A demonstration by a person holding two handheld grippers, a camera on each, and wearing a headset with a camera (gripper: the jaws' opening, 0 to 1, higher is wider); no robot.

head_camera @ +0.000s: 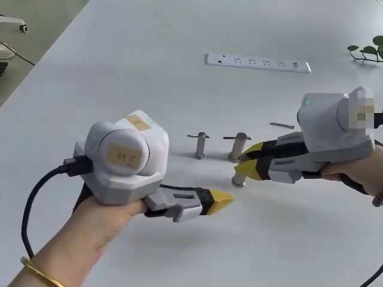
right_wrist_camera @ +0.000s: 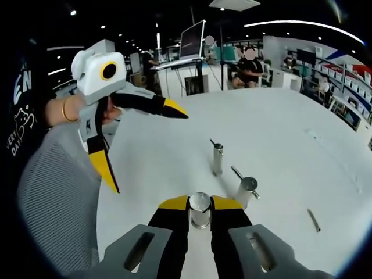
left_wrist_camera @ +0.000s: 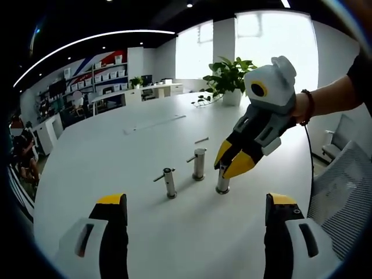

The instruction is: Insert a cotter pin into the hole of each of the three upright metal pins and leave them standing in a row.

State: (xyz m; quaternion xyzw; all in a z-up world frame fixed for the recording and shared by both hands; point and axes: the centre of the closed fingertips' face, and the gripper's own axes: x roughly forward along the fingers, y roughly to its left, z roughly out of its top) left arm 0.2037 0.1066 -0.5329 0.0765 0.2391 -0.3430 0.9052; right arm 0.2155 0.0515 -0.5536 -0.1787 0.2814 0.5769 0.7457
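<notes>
Looks like you're two out of three. The left metal pin [head_camera: 200,145] and the back metal pin [head_camera: 239,146] stand upright, each with a fitted cotter pin [head_camera: 192,136] through its top. Your right gripper [head_camera: 246,165] is pinching the front metal pin [head_camera: 239,180], which I'd guess has none yet. A loose cotter pin [head_camera: 281,125] lies on the table [head_camera: 179,89] just beyond. Your left gripper [head_camera: 218,201] is spread wide, holding nothing.

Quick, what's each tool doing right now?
Left tool: open, empty.
Right tool: closed on the nearest metal pin.
</notes>
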